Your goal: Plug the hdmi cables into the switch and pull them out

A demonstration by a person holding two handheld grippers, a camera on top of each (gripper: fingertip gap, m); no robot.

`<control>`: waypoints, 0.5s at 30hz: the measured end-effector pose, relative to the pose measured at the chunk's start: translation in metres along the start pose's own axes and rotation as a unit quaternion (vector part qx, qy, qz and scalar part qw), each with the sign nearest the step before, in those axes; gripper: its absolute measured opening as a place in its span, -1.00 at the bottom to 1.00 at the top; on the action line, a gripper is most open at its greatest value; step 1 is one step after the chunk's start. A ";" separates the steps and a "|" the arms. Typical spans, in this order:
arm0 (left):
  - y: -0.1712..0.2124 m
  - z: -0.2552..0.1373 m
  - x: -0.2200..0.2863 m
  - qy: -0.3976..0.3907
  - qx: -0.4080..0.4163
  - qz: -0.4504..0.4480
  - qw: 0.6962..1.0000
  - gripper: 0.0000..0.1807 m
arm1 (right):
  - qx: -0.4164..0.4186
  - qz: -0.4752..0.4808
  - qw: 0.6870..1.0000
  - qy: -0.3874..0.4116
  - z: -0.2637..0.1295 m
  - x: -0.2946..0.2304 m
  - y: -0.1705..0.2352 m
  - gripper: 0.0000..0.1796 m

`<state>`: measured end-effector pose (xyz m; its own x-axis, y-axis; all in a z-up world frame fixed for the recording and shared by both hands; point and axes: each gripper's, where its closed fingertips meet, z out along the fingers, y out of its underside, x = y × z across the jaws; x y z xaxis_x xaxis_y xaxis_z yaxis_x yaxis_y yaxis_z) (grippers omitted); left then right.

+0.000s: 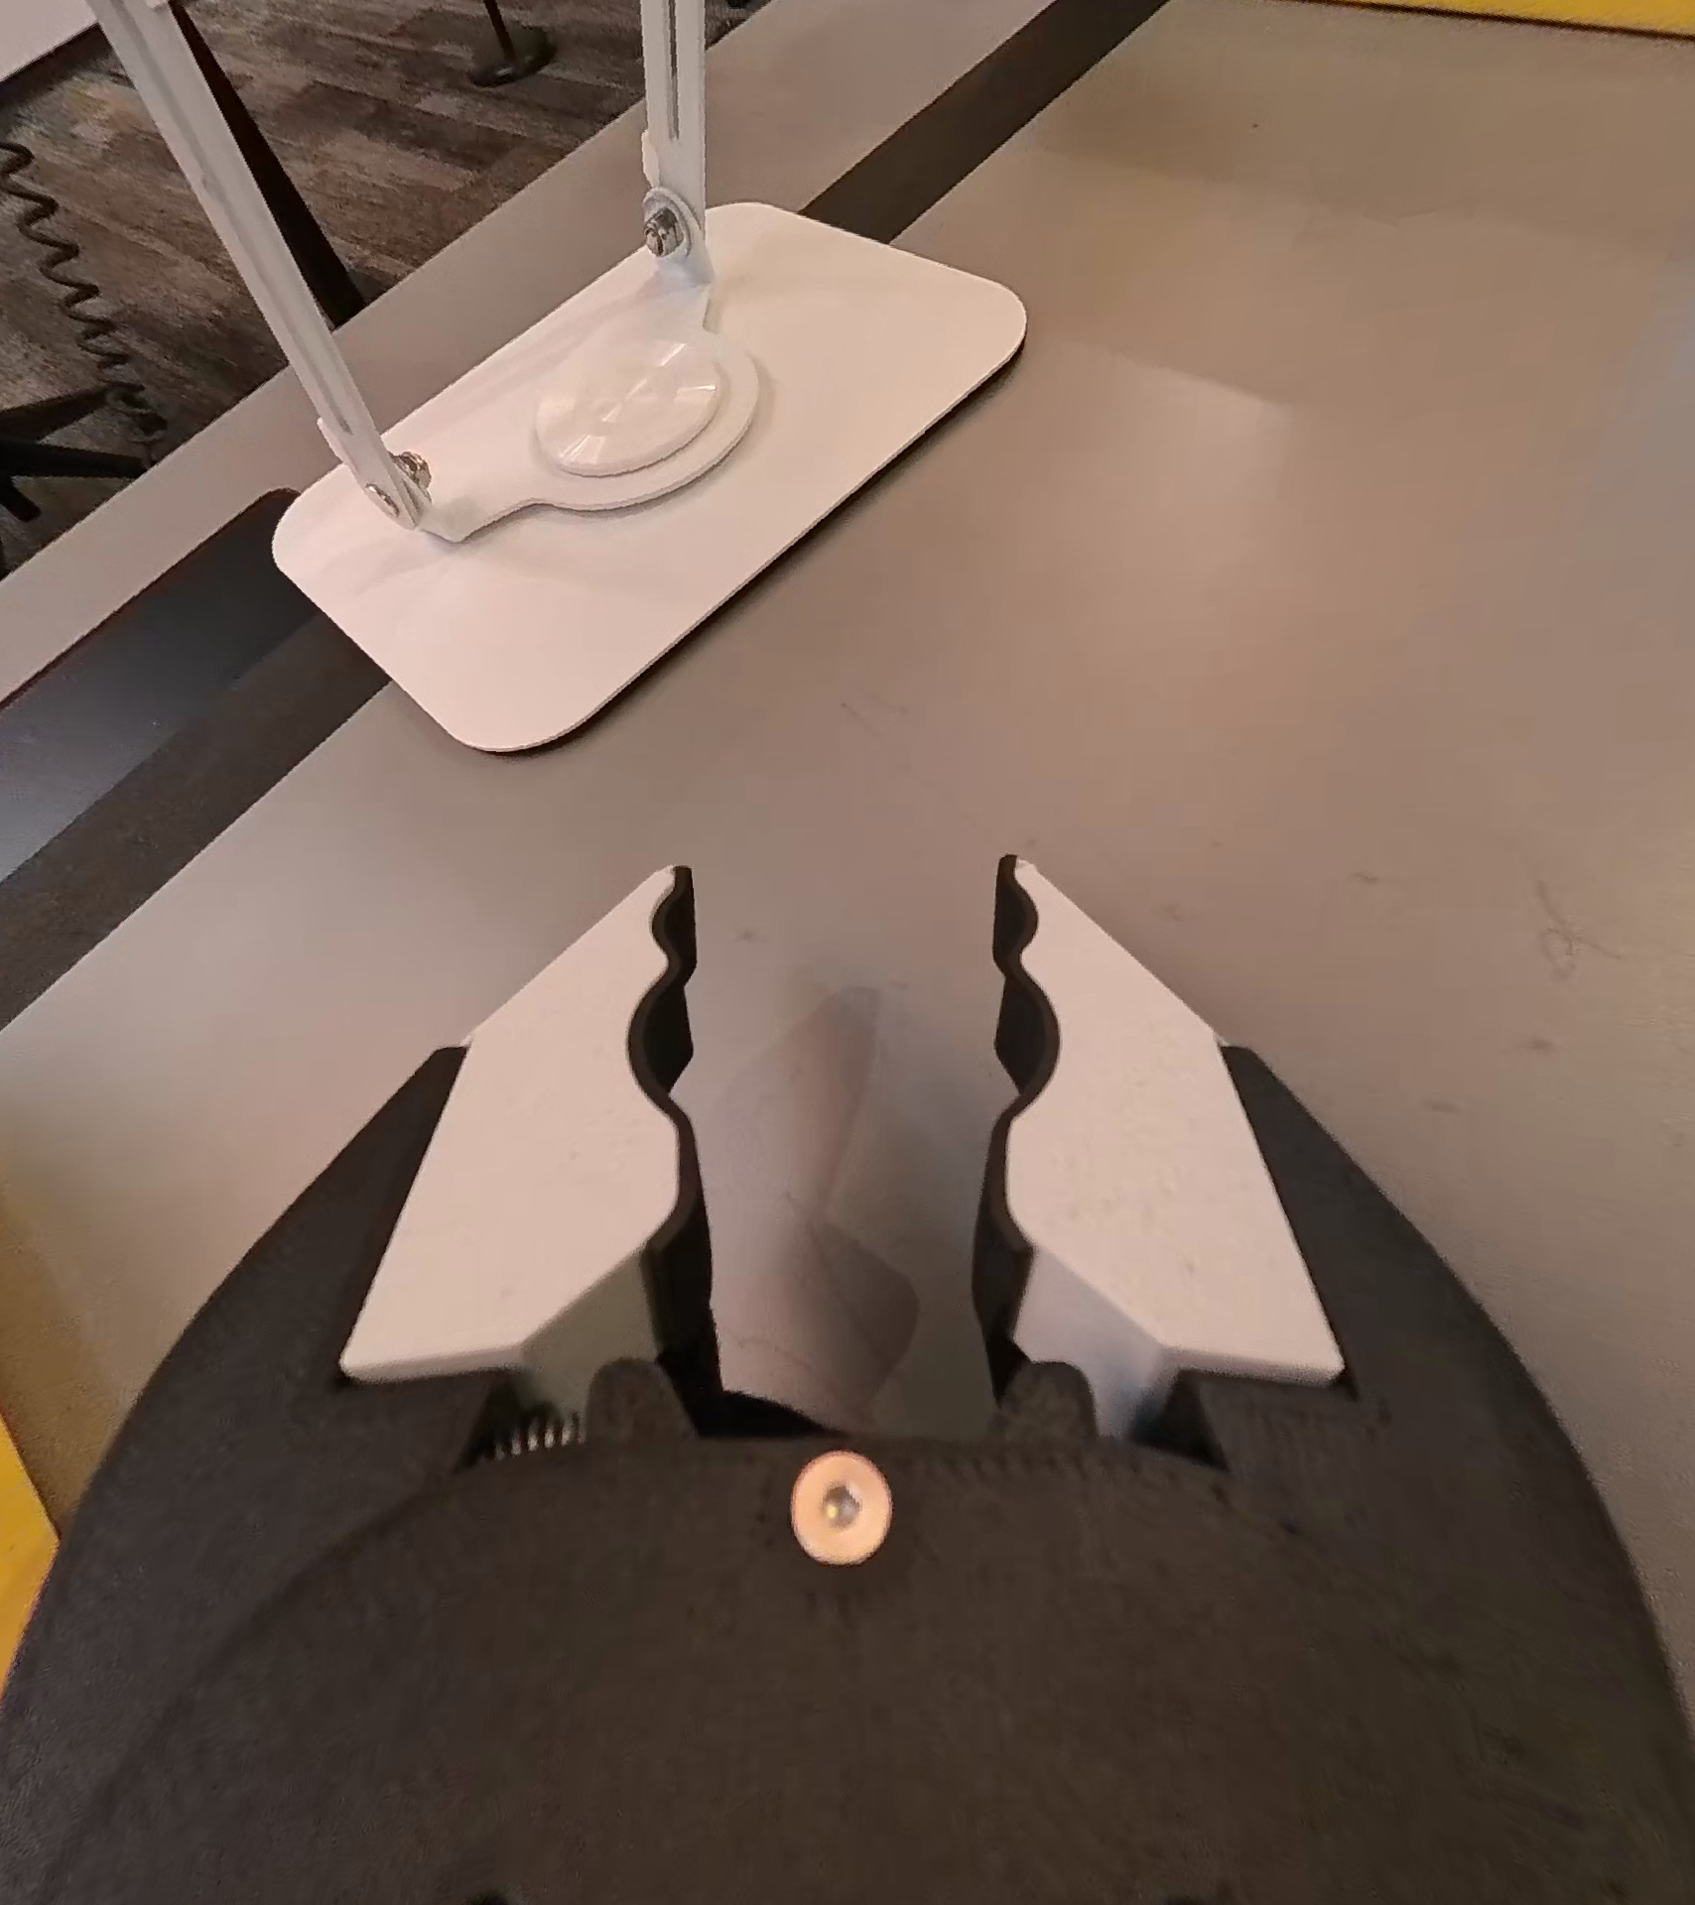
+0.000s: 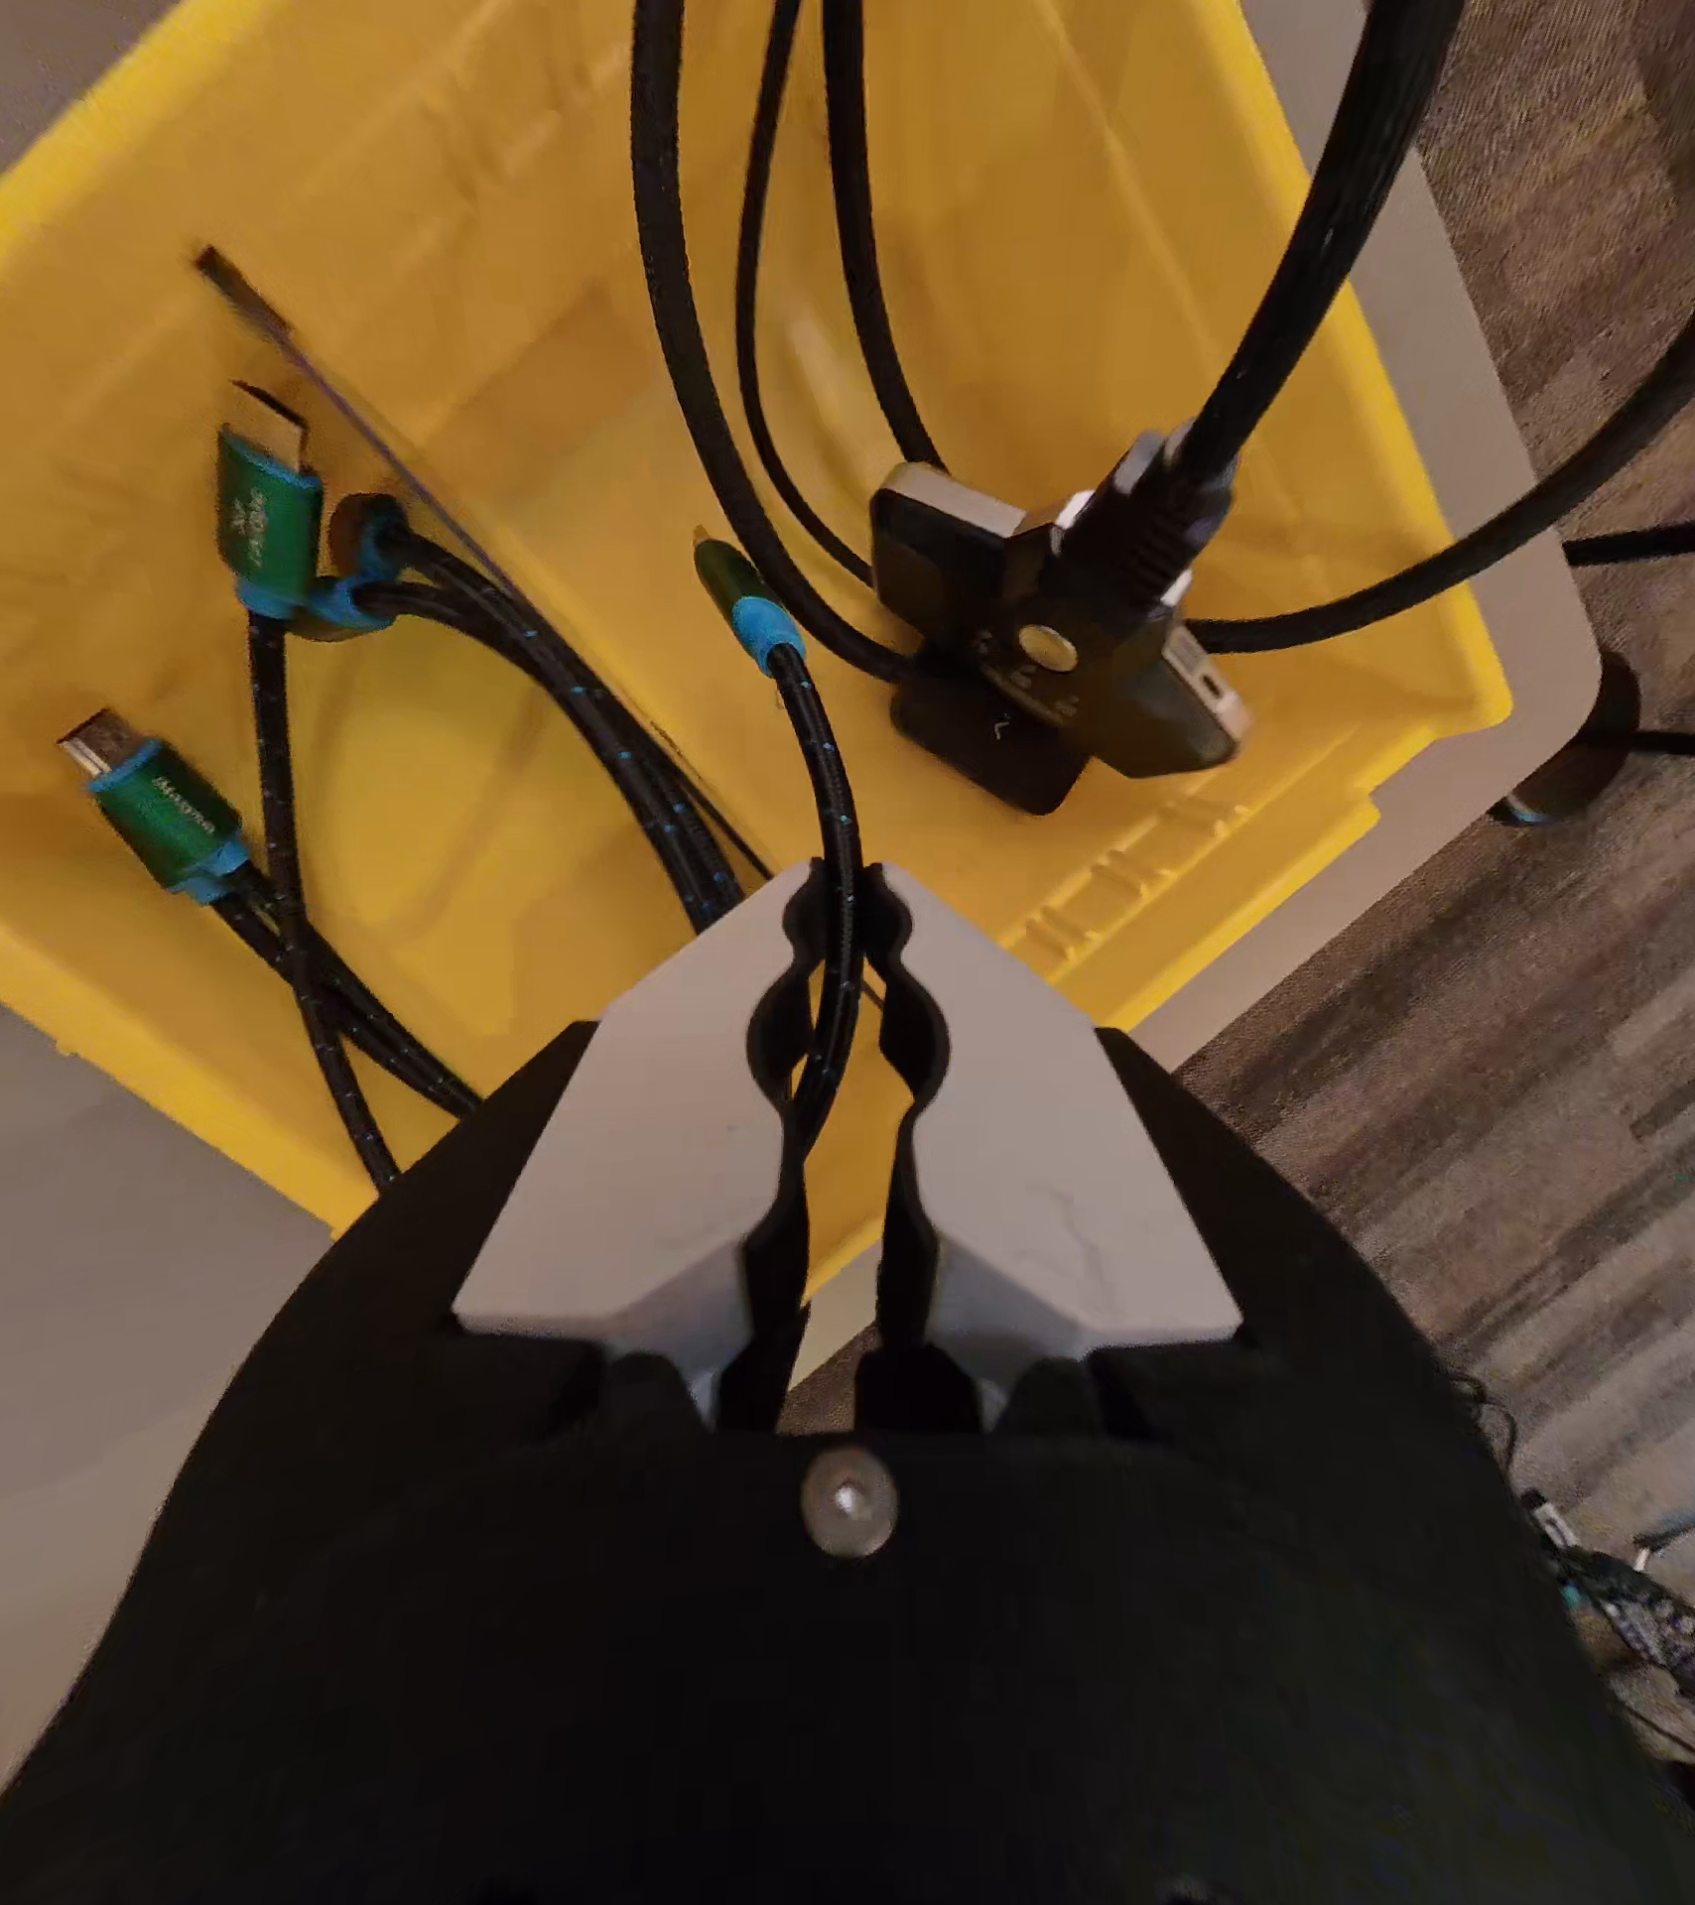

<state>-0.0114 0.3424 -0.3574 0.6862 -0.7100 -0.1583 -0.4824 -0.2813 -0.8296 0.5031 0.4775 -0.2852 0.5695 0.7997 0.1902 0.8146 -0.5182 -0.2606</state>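
The right hand-held gripper [image 2: 845, 876] is pinching a braided HDMI cable [image 2: 828, 783] above the yellow bin [image 2: 1184, 928], its green plug [image 2: 735, 593] just left of the switch [image 2: 1039, 660]. The left hand-held gripper [image 1: 845, 876] is hovering empty, jaws apart, over the bench [image 1: 1235, 670].

- In the right wrist view we see the bin [image 2: 1184, 928] on the table [image 2: 49, 1289], at its corner, with the floor [image 2: 1545, 1134] to the right.
- In the bin, the switch [image 2: 1039, 639] lies to the right, with cables plugged into it.
- Two loose plugs [image 2: 266, 515] [image 2: 165, 814] lie in the bin's left part, one behind the other.
- Between them and the switch, a third plug [image 2: 745, 603] stands off the bin floor; its cable [image 2: 838, 825] runs back between our right gripper [image 2: 845, 876] fingers.
- In the left wrist view, the stand base [image 1: 647, 495] sits on the table ahead and left of our left gripper [image 1: 845, 876], near the table's far edge.
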 end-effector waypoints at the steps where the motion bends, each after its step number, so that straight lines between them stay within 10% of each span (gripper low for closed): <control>1: 0.000 0.000 0.000 0.000 0.000 0.000 1.000 -0.37 | 0.006 -0.008 1.000 0.001 -0.004 -0.002 -0.002 -0.96; 15: 0.000 0.000 0.000 -0.001 -0.001 0.001 1.000 -0.37 | 0.053 -0.189 0.981 -0.001 -0.038 -0.048 -0.018 -0.95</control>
<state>-0.0114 0.3425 -0.3577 0.6858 -0.7098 -0.1605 -0.4848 -0.2812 -0.8282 0.4653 0.4370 -0.2538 0.2286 0.9294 0.2899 0.9514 -0.1502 -0.2687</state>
